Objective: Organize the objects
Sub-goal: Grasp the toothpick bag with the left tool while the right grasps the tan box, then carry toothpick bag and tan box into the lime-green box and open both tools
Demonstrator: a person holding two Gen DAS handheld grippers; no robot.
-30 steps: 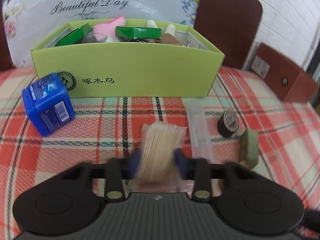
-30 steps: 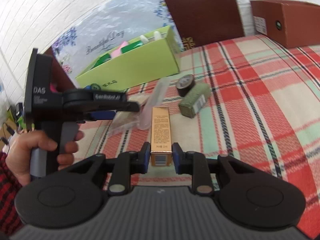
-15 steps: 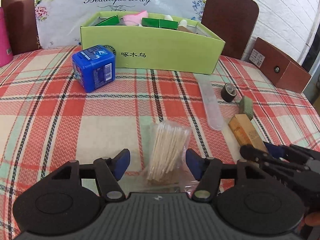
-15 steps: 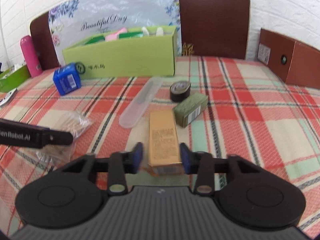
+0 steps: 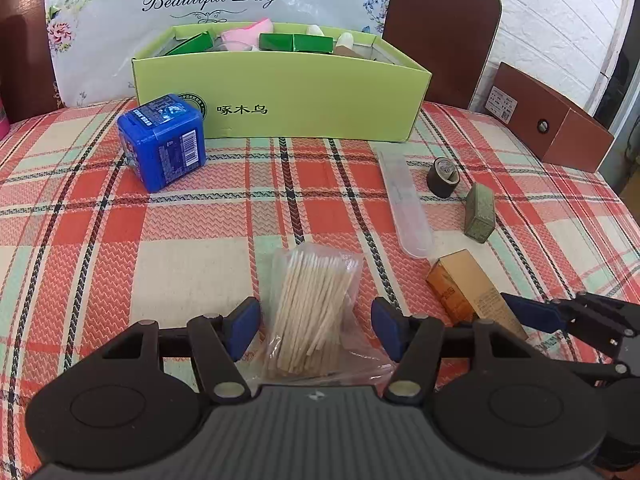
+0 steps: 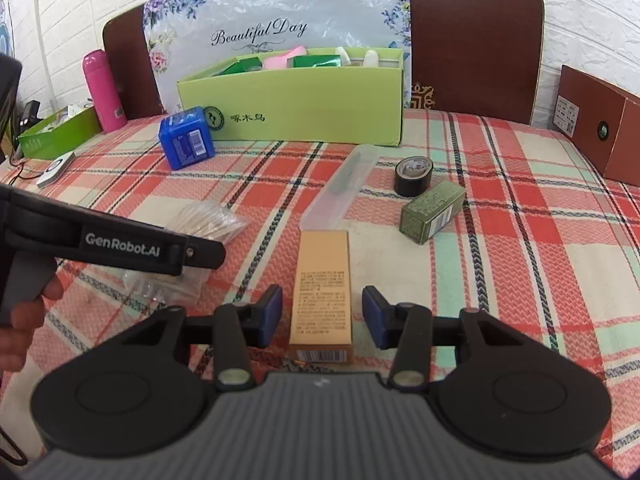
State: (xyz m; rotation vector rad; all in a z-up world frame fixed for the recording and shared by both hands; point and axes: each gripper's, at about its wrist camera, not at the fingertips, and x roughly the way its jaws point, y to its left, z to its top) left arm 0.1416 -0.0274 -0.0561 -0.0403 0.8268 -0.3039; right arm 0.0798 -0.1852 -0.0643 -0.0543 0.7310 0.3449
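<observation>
Pink bottle [image 6: 103, 90] far left; brown chairs [image 6: 474, 38] behind — plaid tablecloth [image 6: 520, 248] underneath.

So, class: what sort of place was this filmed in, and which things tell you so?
Probably a home dining table, though that is a guess: a plaid tablecloth, brown chair backs pushed up to the far edge, and household odds and ends like a bag of cotton swabs beside a green storage box.

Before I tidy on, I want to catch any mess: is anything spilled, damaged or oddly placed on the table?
Nothing spilled or damaged. The bag of cotton swabs, gold box, clear case, tape roll and green box just lie scattered at odd angles.
</observation>
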